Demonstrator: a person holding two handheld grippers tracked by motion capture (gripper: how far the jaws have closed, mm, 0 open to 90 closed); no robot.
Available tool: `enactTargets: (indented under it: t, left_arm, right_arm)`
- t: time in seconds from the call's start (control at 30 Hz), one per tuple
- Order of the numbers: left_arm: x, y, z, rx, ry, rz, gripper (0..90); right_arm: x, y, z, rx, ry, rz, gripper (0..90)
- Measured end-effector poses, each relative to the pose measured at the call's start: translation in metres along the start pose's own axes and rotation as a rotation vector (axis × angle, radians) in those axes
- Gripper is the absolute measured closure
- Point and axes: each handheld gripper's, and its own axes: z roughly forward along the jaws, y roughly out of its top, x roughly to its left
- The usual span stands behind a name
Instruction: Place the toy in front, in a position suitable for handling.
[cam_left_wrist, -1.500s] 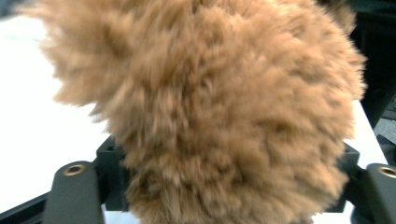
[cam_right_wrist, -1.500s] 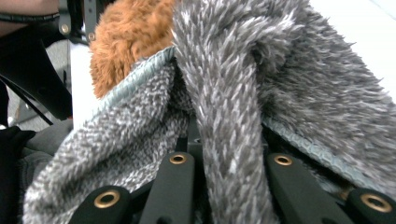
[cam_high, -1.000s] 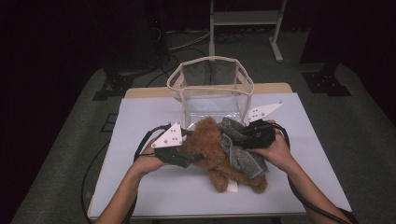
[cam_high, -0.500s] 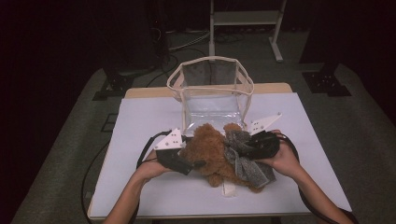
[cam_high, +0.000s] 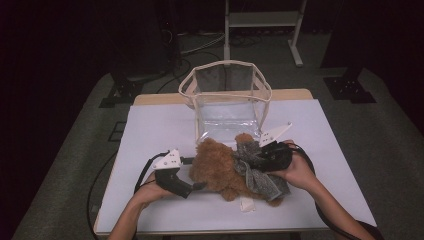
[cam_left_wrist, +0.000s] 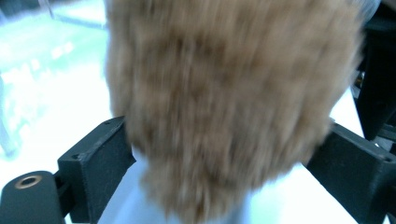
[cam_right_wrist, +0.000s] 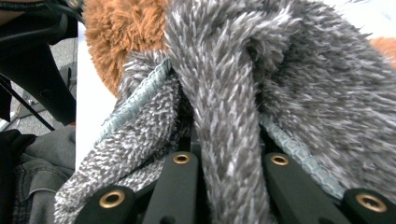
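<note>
Brown plush bear (cam_high: 220, 167) now lies on the table (cam_high: 150, 125) before the clear bag (cam_high: 227, 97), lower than a second ago. The left gripper (cam_high: 200, 185) has just been opening, its jaws wide beside the fur, likely letting go. The right gripper (cam_high: 252, 162) is clamped on the bear's fuzzy grey scarf (cam_high: 260, 177).

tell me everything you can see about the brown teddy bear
The brown teddy bear is a fluffy plush toy lying on the white table, just in front of the clear bag. A grey fuzzy scarf is wrapped on it, pinched by the right claw. The left claw straddles its fur, its jaws having just been opening. A white tag shows below it.
</note>
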Motion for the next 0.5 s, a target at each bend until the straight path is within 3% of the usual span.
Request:
enactTargets:
  t: [0.07,0.2,0.27,0.3,0.4,0.5]
  left_arm:
    - [0.001,-0.005,0.009,0.013,-0.019,-0.028,7.5]
    - [0.003,-0.001,0.023,-0.036,-0.093,-0.064,7.6]
    - [0.002,0.007,0.025,-0.069,-0.08,-0.057,8.6]
    - [0.002,0.01,0.023,-0.094,-0.073,-0.057,13.2]
    - [0.002,0.024,0.013,-0.169,-0.052,-0.007,25.6]
    - [-0.003,0.042,0.006,-0.193,-0.03,0.068,31.4]
  right_arm:
    - [-0.001,-0.002,-0.001,-0.01,0.008,0.007,80.6]
    - [0.0,-0.004,-0.002,-0.021,0.015,0.009,80.6]
    - [0.0,-0.004,-0.002,-0.032,0.022,0.011,80.5]
    - [0.001,-0.004,-0.004,-0.044,0.027,0.016,80.5]
    - [0.001,-0.004,-0.011,-0.091,0.043,0.021,80.4]
    - [0.003,0.0,-0.018,-0.136,0.055,0.008,80.3]
